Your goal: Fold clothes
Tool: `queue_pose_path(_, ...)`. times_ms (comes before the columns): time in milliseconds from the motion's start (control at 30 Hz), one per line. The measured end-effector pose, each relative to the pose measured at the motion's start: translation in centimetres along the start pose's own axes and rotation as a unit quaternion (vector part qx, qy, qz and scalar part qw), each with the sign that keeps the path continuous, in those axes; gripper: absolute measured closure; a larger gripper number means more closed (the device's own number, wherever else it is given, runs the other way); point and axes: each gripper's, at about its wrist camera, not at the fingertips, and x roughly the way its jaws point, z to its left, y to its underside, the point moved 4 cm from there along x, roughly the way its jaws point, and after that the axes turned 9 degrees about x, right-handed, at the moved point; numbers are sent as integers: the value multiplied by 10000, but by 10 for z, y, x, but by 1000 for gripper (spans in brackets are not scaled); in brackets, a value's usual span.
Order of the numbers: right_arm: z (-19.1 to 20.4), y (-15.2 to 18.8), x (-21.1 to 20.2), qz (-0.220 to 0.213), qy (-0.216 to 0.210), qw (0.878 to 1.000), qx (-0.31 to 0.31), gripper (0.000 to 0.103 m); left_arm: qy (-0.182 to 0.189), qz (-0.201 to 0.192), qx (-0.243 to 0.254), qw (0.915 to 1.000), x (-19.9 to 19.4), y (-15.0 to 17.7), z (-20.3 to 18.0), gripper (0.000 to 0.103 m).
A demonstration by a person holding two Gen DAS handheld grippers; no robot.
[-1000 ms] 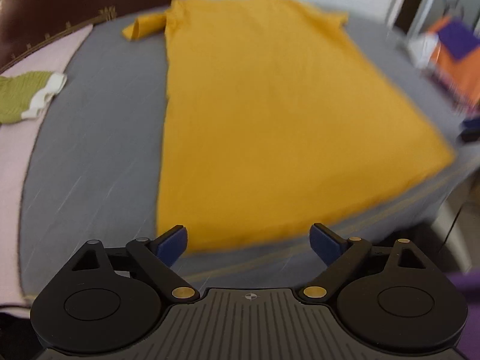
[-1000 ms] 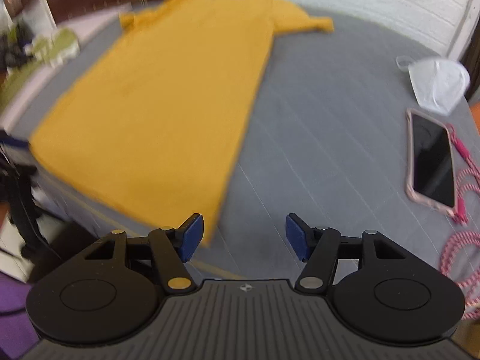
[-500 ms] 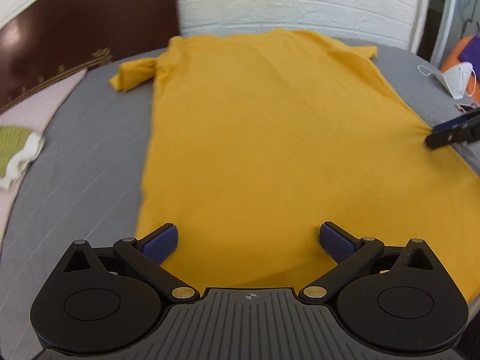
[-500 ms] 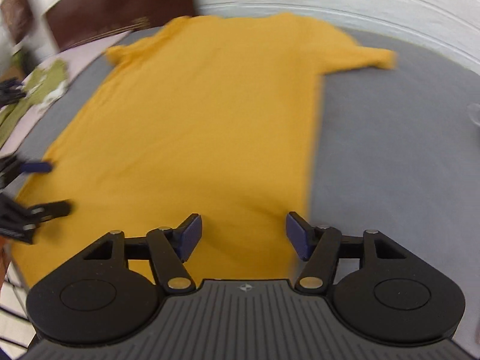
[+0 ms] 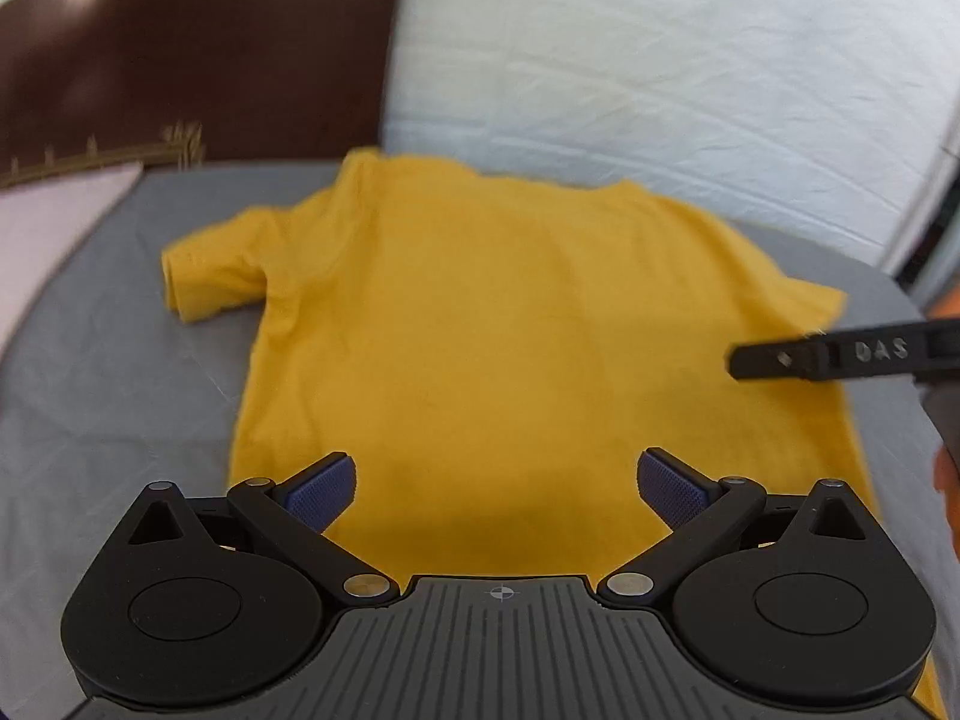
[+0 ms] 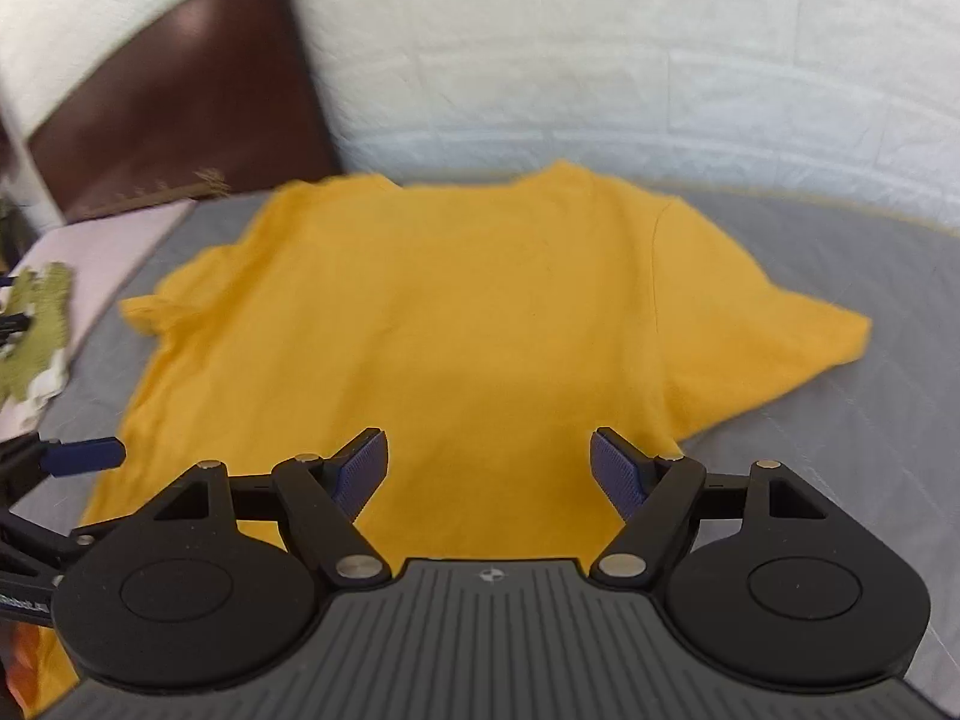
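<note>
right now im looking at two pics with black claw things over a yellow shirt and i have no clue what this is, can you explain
No robot here: a person holds a hand-held two-finger gripper in each hand, and each gripper carries a wide-angle camera looking forward along its fingers. One picture comes from the left gripper, the other from the right gripper. Each gripper also pokes into the other's picture at the side.

Below them a yellow T-shirt lies spread flat on a grey sheet, with both short sleeves out. A green and white cloth lies off to the left, and a dark headboard stands behind.

Nothing is held. The left jaws stand wide open; the right jaws are opening, with nothing clamped between them.
</note>
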Motion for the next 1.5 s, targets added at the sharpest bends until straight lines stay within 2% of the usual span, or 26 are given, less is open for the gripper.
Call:
queue_pose_path(67, -26, 0, 7, 54, -302, 9989, 368, 33, -337, 45, 214, 9992, 3, 4, 12, 0)
queue_pose_path(133, -53, 0, 0, 74, -457, 9962, 744, 57, -642, 80, 448, 9969, 4, 10, 23, 0)
queue_pose_path(167, -66, 0, -4, 91, -491, 9944, 935, 84, -841, 90, 494, 9952, 1, 14, 31, 0)
queue_pose_path(200, -78, 0, -7, 83, -558, 9915, 1173, 97, -1115, 104, 457, 9927, -2, 16, 41, 0)
queue_pose_path(233, -87, -1, -12, -7, -652, 9875, 1434, 97, -1272, 10, 334, 9913, -6, 15, 49, 0)
queue_pose_path(267, -90, -4, -19, -215, -643, 9852, 1574, 89, -1328, -174, 138, 9909, -11, 11, 56, 0)
queue_pose_path(300, -86, -10, -25, -539, -620, 9846, 1543, 63, -1303, -413, -76, 9906, -16, 6, 59, 0)
queue_pose_path(333, -77, -16, -31, -909, -650, 9833, 1440, 27, -1205, -673, -289, 9900, -19, -3, 58, 0)
queue_pose_path(400, -60, -29, -43, -1644, -708, 9762, 1228, 9, -1002, -1078, -547, 9876, -11, -26, 48, 0)
queue_pose_path(467, -37, -41, -37, -1934, -724, 9736, 976, 9, -819, -1317, -613, 9860, 10, -49, 32, 0)
queue_pose_path(600, -11, -56, 13, -1591, -700, 9794, 1028, 9, -807, -1251, -723, 9862, 59, -72, 10, 0)
queue_pose_path(667, -23, -60, 35, -1410, -688, 9778, 1388, 9, -1036, -1065, -766, 9859, 79, -71, 14, 0)
queue_pose_path(733, -39, -61, 52, -1306, -682, 9743, 1703, 10, -1464, -852, -581, 9838, 92, -65, 26, 0)
queue_pose_path(800, -58, -58, 51, -1464, -637, 9710, 1780, 22, -1768, -831, -439, 9797, 93, -56, 44, 0)
queue_pose_path(867, -76, -58, 40, -1693, -200, 9689, 1794, 24, -1991, -809, -751, 9737, 87, -52, 68, 0)
queue_pose_path(933, -92, -59, 33, -1887, -22, 9583, 2144, 22, -2200, -769, -1187, 9652, 81, -51, 92, 0)
queue_pose_path(967, -97, -60, 29, -1943, -139, 9523, 2350, 20, -2204, -832, -1411, 9615, 77, -51, 100, 0)
queue_pose_path(1033, -82, -65, 22, -2012, -506, 9509, 2296, 18, -2220, -1087, -1623, 9553, 69, -57, 100, 0)
queue_pose_path(1067, -67, -69, 22, -1995, -591, 9553, 2099, 16, -2174, -1210, -1561, 9559, 67, -63, 94, 0)
queue_pose_path(1133, -31, -76, 29, -1817, -641, 9683, 1589, 10, -1920, -1395, -1209, 9639, 69, -77, 72, 0)
queue_pose_path(1200, -1, -80, 45, -1501, -669, 9779, 1290, 9, -1735, -1201, -799, 9742, 84, -87, 53, 0)
queue_pose_path(1267, 9, -85, 65, -1191, -593, 9817, 1365, 9, -1712, -928, -587, 9791, 101, -88, 43, 0)
queue_pose_path(1333, 1, -85, 80, -1018, -589, 9815, 1509, 10, -1772, -649, -383, 9813, 116, -85, 45, 0)
queue_pose_path(1400, -11, -86, 76, -1198, -417, 9815, 1432, 10, -1958, -599, -301, 9783, 116, -85, 54, 0)
queue_pose_path(1467, -34, -87, 67, -1263, -228, 9777, 1661, 21, -2072, -510, -522, 9756, 113, -85, 73, 0)
queue_pose_path(1500, -46, -87, 62, -1287, -191, 9746, 1822, 23, -2055, -486, -718, 9748, 110, -84, 84, 0)
